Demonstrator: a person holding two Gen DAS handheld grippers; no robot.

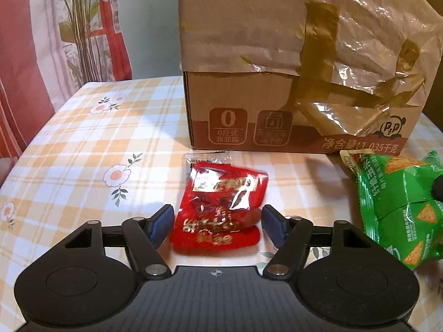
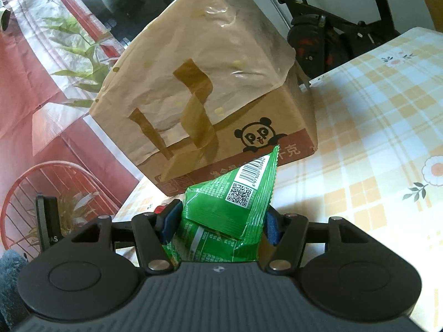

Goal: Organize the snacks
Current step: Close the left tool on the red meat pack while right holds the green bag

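A red snack packet point(image 1: 221, 204) lies on the checked tablecloth point(image 1: 83, 138), between the fingers of my left gripper point(image 1: 217, 225). The jaws stand wide on either side of it with small gaps, so the gripper is open. A green chip bag point(image 1: 398, 204) is at the right of the left wrist view, with a black fingertip point(image 1: 438, 188) of the other gripper on it. In the right wrist view my right gripper point(image 2: 221, 222) is shut on this green bag point(image 2: 229, 204) and holds it above the table. A taped brown cardboard box point(image 1: 290, 61) stands behind; it also shows in the right wrist view point(image 2: 210, 88).
The table's left edge point(image 1: 41, 127) borders a red floral curtain point(image 1: 55, 27). In the right wrist view an exercise bike point(image 2: 326, 30) stands beyond the far table edge, and a red wire rack point(image 2: 41, 188) is off to the left.
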